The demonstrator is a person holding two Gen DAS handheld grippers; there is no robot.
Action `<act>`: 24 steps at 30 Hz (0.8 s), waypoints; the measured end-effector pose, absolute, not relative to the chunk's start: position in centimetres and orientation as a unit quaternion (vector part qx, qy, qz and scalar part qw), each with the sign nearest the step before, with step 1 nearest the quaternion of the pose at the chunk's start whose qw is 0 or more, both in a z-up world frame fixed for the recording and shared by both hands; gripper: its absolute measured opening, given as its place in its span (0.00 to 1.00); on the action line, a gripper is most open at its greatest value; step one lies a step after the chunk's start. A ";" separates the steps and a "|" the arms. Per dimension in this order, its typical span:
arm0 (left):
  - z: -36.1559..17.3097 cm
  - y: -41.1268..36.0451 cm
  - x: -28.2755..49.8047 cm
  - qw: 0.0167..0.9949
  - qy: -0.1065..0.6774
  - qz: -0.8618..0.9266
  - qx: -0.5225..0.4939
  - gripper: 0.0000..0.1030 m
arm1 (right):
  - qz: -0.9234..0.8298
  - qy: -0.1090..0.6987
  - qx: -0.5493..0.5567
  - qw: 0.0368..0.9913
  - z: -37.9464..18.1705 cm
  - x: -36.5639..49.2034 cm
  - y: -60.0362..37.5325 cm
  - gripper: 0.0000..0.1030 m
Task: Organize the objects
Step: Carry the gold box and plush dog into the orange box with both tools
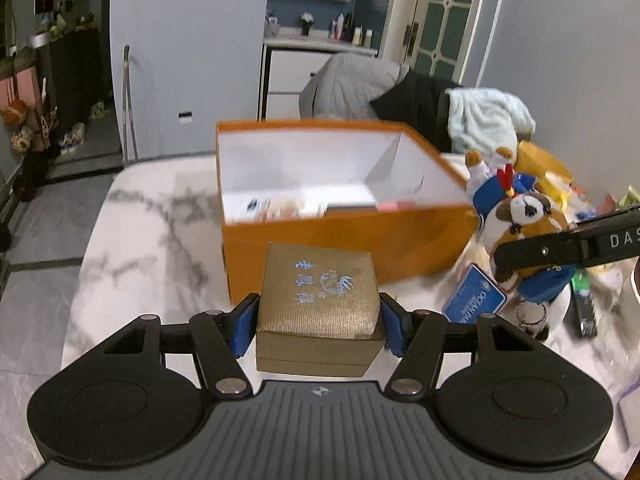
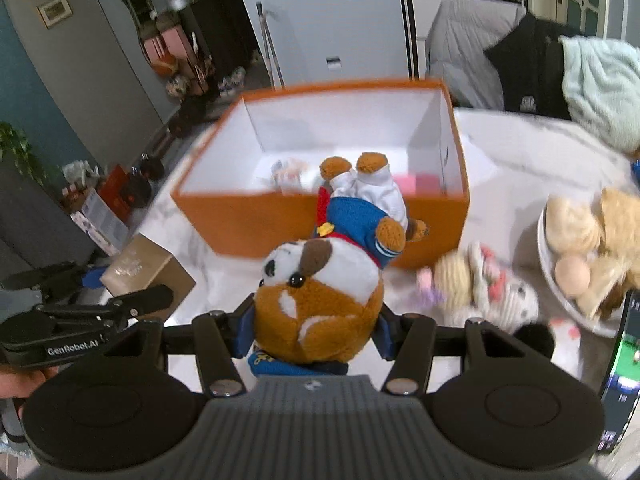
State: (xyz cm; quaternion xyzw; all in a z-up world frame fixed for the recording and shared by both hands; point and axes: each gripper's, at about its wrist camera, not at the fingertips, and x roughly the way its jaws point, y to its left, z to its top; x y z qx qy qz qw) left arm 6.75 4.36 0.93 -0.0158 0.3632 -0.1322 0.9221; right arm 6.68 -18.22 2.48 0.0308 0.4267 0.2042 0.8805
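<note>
My left gripper [image 1: 319, 324] is shut on a small gold gift box [image 1: 320, 300] with blue print on its lid, held above the marble table just in front of the open orange box [image 1: 344, 236]. My right gripper [image 2: 314, 326] is shut on a brown and white plush dog [image 2: 324, 280] in a blue jacket, gripped by its head with the feet pointing toward the orange box [image 2: 320, 220]. In the left wrist view the plush dog [image 1: 524, 220] hangs at the right, clamped by the right gripper's fingers [image 1: 532, 252]. The orange box holds a few small items on its white floor.
On the marble table [image 1: 152, 232] right of the box lie a blue card [image 1: 476, 300], a small knitted doll [image 2: 480, 284], a bowl [image 2: 560, 280] of plush toys and a phone [image 2: 624, 360]. Chairs draped with clothes [image 1: 360, 84] stand behind the table.
</note>
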 end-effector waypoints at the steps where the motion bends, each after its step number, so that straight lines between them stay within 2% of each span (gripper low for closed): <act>1: 1.4 4.2 7.2 0.923 0.361 -0.132 -0.015 0.70 | 0.205 0.418 0.032 0.884 3.2 6.9 -18.1 0.56; 11: 5.3 2.0 13.1 0.933 0.342 -0.116 -0.003 0.70 | 0.201 0.375 0.051 0.903 7.5 11.3 -17.7 0.56; 16: 5.7 1.4 15.7 0.935 0.337 -0.106 -0.002 0.70 | 0.193 0.372 0.066 0.905 7.7 14.8 -17.4 0.56; 24: 3.4 1.2 19.1 0.929 0.361 -0.083 -0.005 0.70 | 0.178 0.387 0.087 0.901 5.3 20.3 -17.5 0.57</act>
